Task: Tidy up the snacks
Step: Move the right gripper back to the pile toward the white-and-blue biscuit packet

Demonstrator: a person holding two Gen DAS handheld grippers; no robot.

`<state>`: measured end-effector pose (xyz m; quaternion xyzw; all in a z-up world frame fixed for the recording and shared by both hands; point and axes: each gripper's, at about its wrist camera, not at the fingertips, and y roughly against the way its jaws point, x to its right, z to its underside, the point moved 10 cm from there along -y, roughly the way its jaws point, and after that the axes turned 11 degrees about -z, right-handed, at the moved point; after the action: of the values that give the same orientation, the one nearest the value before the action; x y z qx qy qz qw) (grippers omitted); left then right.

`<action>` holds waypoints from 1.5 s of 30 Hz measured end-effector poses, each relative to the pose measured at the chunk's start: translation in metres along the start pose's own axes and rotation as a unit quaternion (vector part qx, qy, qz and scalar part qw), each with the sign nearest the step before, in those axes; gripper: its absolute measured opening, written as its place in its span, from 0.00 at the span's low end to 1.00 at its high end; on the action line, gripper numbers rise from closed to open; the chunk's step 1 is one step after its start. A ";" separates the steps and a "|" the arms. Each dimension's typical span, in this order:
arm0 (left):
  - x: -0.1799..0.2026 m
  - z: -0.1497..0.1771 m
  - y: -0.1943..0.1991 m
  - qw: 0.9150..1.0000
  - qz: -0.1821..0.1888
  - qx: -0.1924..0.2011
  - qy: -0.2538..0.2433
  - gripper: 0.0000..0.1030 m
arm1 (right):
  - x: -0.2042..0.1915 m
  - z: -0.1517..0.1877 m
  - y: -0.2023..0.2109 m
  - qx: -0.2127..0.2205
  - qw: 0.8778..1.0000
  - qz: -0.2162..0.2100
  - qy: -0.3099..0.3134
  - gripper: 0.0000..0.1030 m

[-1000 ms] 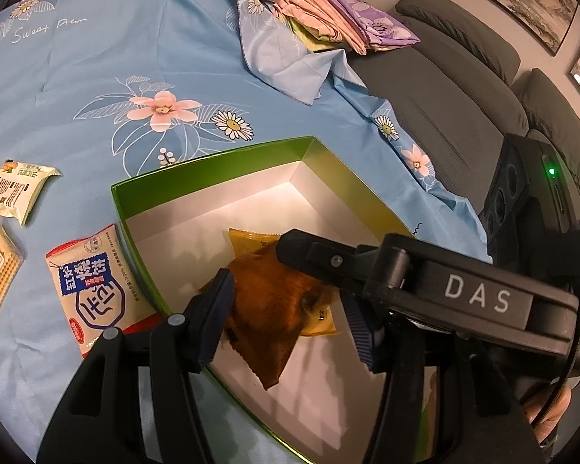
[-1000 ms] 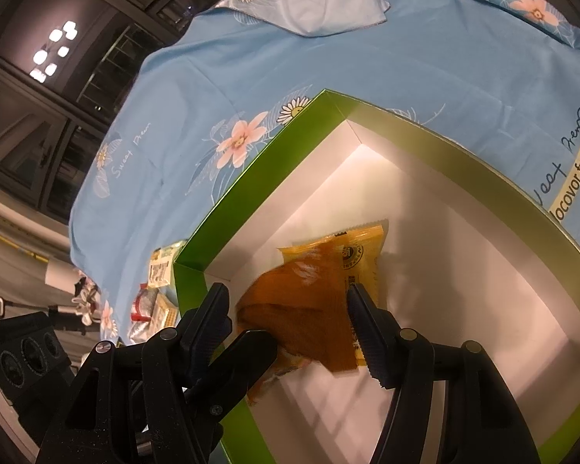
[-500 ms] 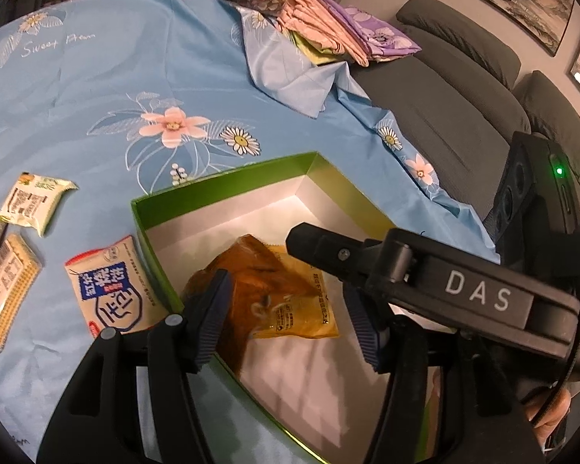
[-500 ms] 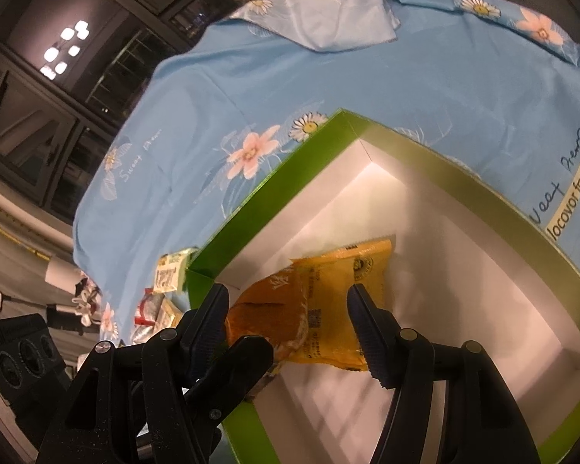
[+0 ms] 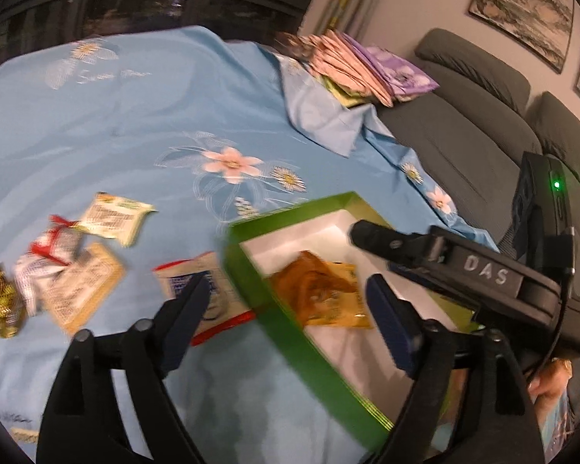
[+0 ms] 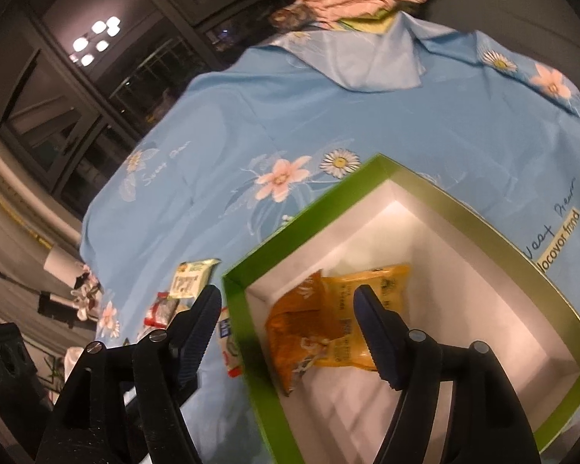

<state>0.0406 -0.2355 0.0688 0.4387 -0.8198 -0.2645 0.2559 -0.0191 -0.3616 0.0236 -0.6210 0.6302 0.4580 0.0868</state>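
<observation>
The light-blue flowered cloth (image 5: 143,123) covers the whole surface, and more of it shows than a second ago, when both views sat closer over the box. The green-rimmed white cardboard box (image 5: 290,332) lies in the lower right of the left wrist view. Inside it rest two packets: a brown-orange crinkled snack bag (image 5: 309,282) overlapping a yellow foil snack packet (image 6: 371,294), both near the box's left wall, with bare white floor open to the right. Earlier the brown bag hung between the claws; now it lies flat in the box.

The left claw (image 5: 290,305) has just been opening and stands spread wide, straddling the box's green wall with nothing pinched. The right claw (image 6: 286,328) has also just been opening and is spread above the two packets, gripping nothing.

Outside the box, touching its left wall, lies a white-and-blue snack packet with red edge (image 5: 197,290). Further left, blurred, a loose cluster of small wrapped snacks (image 5: 73,263) sits on open cloth.
</observation>
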 end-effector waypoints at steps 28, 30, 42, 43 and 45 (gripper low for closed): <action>-0.239 0.083 0.052 0.960 -0.200 -0.029 0.195 0.99 | -0.091 0.111 -0.116 -0.185 0.973 0.040 0.131 0.84; -0.241 0.086 0.048 0.959 -0.204 -0.036 0.194 0.99 | -0.085 0.112 -0.121 -0.185 0.973 0.057 0.128 0.84; -0.240 0.088 0.045 0.960 -0.202 -0.045 0.188 0.99 | -0.066 0.099 -0.136 -0.170 0.968 0.103 0.151 0.84; -0.239 0.088 0.044 0.960 -0.202 -0.046 0.188 0.99 | -0.063 0.097 -0.137 -0.169 0.968 0.108 0.150 0.84; -0.238 0.089 0.042 0.960 -0.202 -0.049 0.187 0.99 | -0.057 0.094 -0.141 -0.173 0.965 0.120 0.154 0.84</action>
<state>0.0732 0.0064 -0.0129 0.6235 -0.6381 -0.2639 0.3667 0.0713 -0.2306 -0.0567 -0.6090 0.6173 0.4661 -0.1755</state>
